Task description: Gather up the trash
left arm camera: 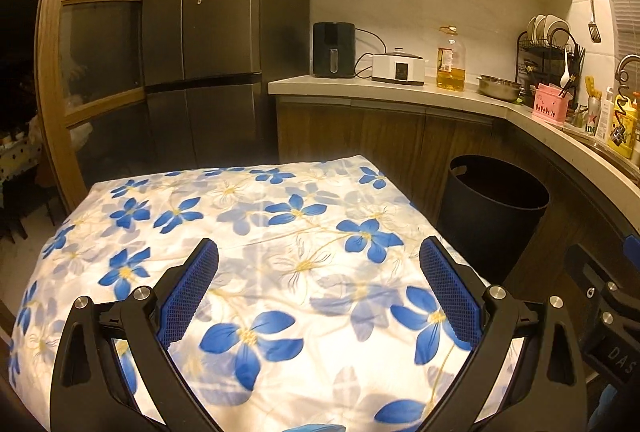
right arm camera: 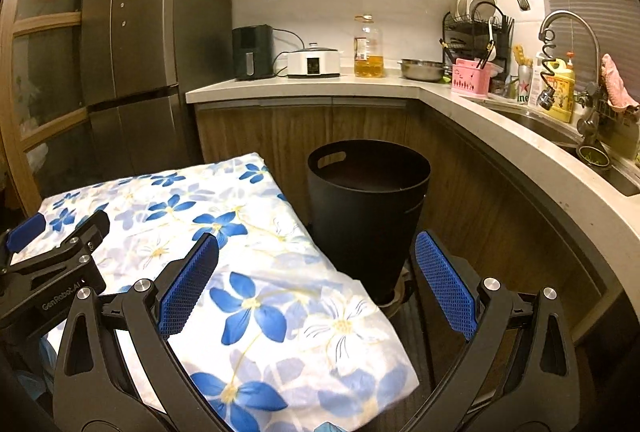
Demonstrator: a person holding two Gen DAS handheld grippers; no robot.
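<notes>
A black round bin (right arm camera: pixel 366 208) with a handle slot stands on the floor to the right of the table; it also shows in the left wrist view as the bin (left arm camera: pixel 494 210). The table is covered by a white cloth with blue flowers (left arm camera: pixel 248 232), seen again as the cloth (right arm camera: pixel 256 272). No loose trash shows on the cloth. My left gripper (left arm camera: pixel 318 272) hovers open over the cloth with nothing between its blue pads. My right gripper (right arm camera: pixel 316 264) is open over the table's right corner, in front of the bin. The left gripper (right arm camera: pixel 60 252) appears at the left edge of the right wrist view.
A kitchen counter (right arm camera: pixel 320 84) runs along the back and right, carrying an air fryer (right arm camera: pixel 253 51), a cooker, an oil bottle (right arm camera: pixel 368 48), a steel bowl, a dish rack and a sink with faucet (right arm camera: pixel 568 28). A dark fridge (left arm camera: pixel 208 32) stands behind the table.
</notes>
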